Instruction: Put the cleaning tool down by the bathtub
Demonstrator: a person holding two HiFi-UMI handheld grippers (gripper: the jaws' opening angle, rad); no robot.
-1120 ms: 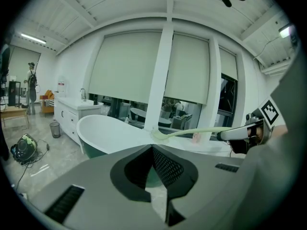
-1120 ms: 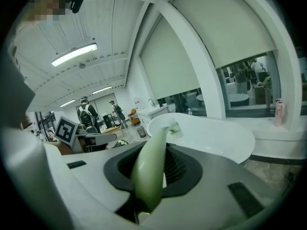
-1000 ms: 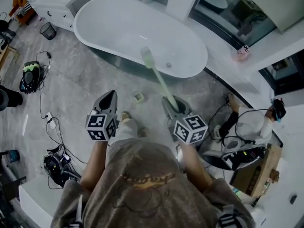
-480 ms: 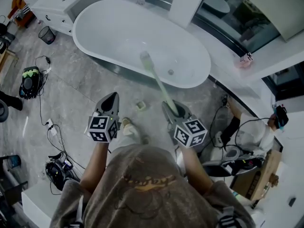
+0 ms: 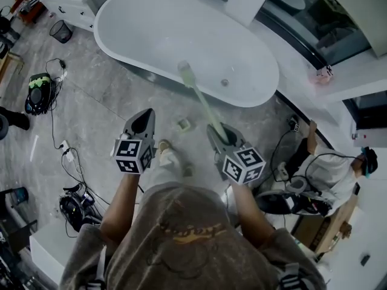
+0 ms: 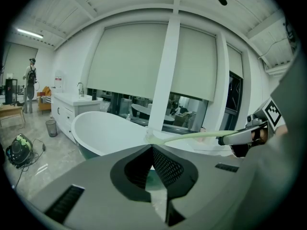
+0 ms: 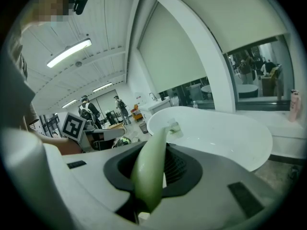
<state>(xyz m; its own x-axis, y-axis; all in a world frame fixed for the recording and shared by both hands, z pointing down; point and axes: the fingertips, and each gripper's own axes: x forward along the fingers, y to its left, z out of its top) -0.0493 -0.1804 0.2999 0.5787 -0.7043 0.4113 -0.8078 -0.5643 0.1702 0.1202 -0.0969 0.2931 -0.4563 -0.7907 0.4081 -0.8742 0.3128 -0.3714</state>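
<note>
Where the right gripper clamps its pale green handle, the cleaning tool runs forward from the jaws, brush head toward the white bathtub just ahead. Beside it, the left gripper: jaws pressed together, nothing between them.

The lower end of the cleaning brush is hidden between the jaws of the right tool (only the shaft beyond them is seen). Its head is blurred in the head view. A small object on the floor beside the bathtub cannot be identified.
</note>
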